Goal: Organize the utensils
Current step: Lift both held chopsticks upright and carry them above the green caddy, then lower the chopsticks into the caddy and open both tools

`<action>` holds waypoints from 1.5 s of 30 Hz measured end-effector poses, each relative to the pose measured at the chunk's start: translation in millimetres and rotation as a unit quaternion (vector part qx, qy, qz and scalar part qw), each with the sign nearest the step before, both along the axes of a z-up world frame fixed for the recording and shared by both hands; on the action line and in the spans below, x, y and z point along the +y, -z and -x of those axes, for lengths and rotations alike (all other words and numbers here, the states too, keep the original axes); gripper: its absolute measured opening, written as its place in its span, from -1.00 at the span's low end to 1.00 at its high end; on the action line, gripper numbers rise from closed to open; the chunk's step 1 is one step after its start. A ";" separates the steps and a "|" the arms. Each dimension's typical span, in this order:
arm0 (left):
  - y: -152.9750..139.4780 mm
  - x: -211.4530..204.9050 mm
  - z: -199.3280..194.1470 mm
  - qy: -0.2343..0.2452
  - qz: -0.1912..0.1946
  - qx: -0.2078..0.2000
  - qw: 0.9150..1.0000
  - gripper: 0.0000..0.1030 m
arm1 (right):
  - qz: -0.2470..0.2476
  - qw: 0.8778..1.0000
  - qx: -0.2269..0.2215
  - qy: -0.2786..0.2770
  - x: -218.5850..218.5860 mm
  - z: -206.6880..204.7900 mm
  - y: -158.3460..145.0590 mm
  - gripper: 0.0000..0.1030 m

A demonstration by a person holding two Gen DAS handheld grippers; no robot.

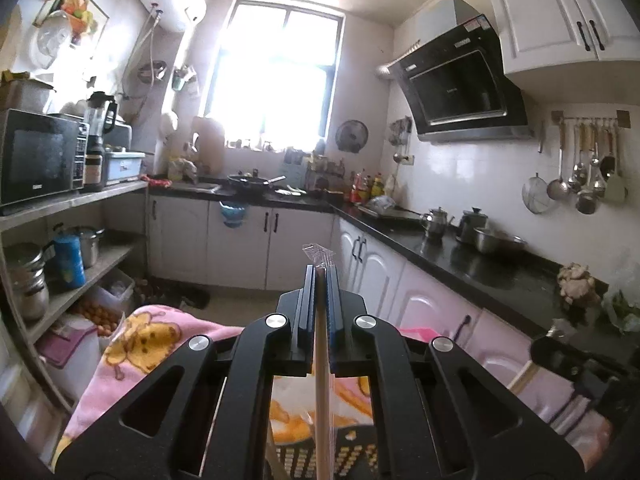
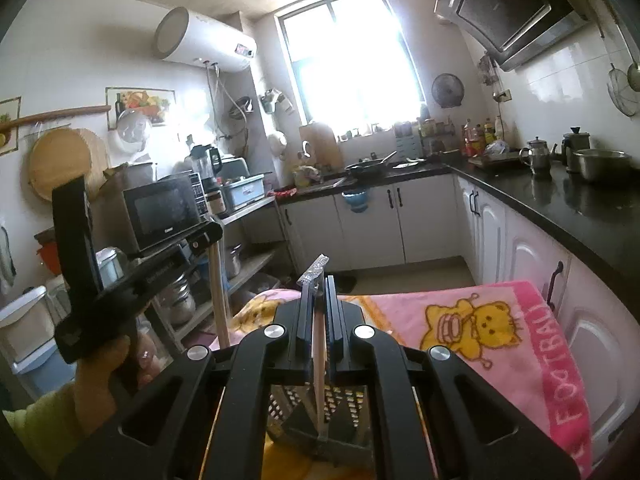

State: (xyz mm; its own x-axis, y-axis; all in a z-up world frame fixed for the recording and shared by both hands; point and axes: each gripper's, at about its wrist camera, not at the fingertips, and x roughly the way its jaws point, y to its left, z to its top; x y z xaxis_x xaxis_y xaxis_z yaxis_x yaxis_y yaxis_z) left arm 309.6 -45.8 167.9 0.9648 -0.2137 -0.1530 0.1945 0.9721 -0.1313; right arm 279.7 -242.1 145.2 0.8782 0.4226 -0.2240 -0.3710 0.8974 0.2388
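Observation:
In the left wrist view my left gripper (image 1: 320, 272) is shut on a pale wooden chopstick pair (image 1: 322, 380) in a clear wrapper, whose tip sticks out past the fingers. The lower end hangs over a black perforated utensil holder (image 1: 352, 456) on a pink cartoon blanket (image 1: 152, 344). My right gripper (image 2: 319, 284) is likewise shut on a wrapped chopstick pair (image 2: 319, 356), its lower end inside the holder (image 2: 292, 416). The right wrist view also shows the left gripper (image 2: 212, 230), held by a hand (image 2: 100, 364), with its chopsticks (image 2: 219, 300) hanging down.
A black countertop (image 1: 480, 264) with kettles and a steel bowl (image 1: 498, 240) runs along the right. Ladles and strainers hang on a wall rail (image 1: 588, 168). Shelves on the left carry a microwave (image 1: 38, 156) and pots. White cabinets (image 1: 240, 240) and a bright window stand ahead.

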 end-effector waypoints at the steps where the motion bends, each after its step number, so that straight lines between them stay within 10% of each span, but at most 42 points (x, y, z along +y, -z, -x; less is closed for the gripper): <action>1: 1.2 0.4 -1.4 -0.003 0.001 -0.003 1.000 -0.99 | -0.001 1.000 0.000 0.003 -2.2 -2.2 0.3 -0.89; 40: 92.5 19.6 -25.4 -0.013 0.035 0.014 0.999 -0.99 | -0.007 0.998 0.050 0.049 14.5 -34.6 88.8 -0.89; 45: 94.8 22.8 -23.9 -0.001 0.036 0.040 0.999 -0.59 | -0.007 0.997 0.063 0.048 16.9 -36.8 96.1 -0.88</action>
